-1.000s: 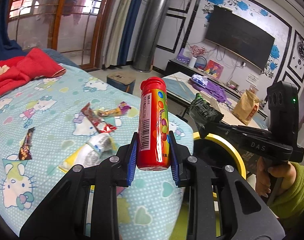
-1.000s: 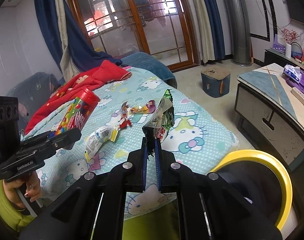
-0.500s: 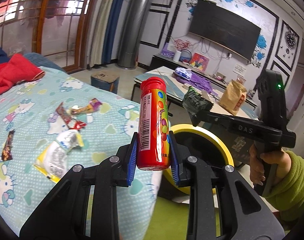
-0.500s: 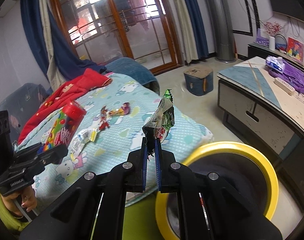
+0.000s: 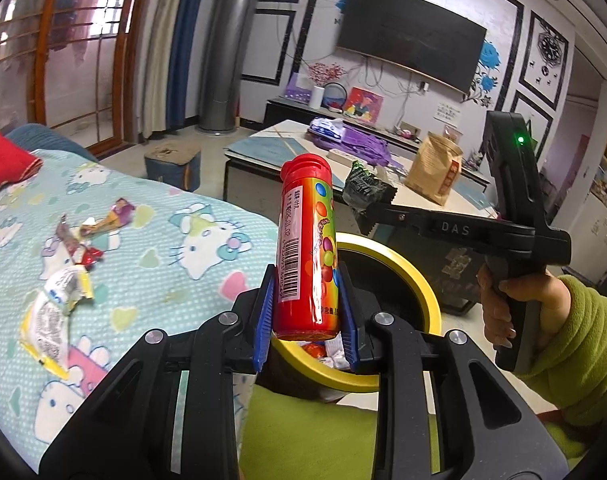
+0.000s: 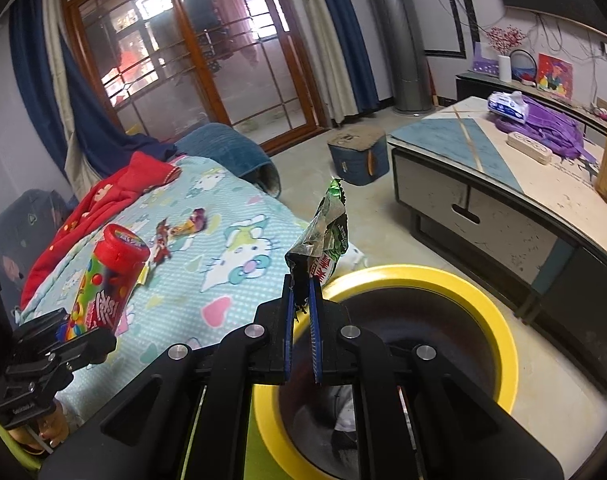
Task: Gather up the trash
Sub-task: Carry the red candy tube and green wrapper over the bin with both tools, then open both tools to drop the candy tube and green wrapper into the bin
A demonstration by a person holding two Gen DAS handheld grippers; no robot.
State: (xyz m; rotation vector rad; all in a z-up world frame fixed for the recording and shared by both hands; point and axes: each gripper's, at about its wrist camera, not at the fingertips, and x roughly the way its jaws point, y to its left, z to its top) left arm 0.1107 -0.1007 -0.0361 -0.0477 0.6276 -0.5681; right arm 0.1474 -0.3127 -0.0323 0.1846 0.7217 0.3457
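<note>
My left gripper (image 5: 306, 312) is shut on a red candy tube (image 5: 308, 248) with coloured dots, held upright above the near rim of the yellow-rimmed trash bin (image 5: 403, 268). My right gripper (image 6: 302, 324) is shut on a crumpled green snack wrapper (image 6: 327, 232), held over the left rim of the same bin (image 6: 499, 328). From the left wrist, the right gripper (image 5: 373, 210) appears above the bin with the wrapper (image 5: 365, 186) at its tip. The tube (image 6: 103, 276) shows at the left of the right wrist view. Some trash lies inside the bin.
Several wrappers (image 5: 59, 300) lie on the cartoon-cat bedspread (image 5: 175, 272) left of the bin. A low table (image 6: 515, 196) with a purple bag and a brown paper bag (image 5: 433, 170) stands beyond the bin. A small blue stool (image 6: 357, 152) sits on the floor.
Both grippers have swung from over the bed toward the yellow bin, each keeping its hold. The bin now fills more of both views, with its inside showing.
</note>
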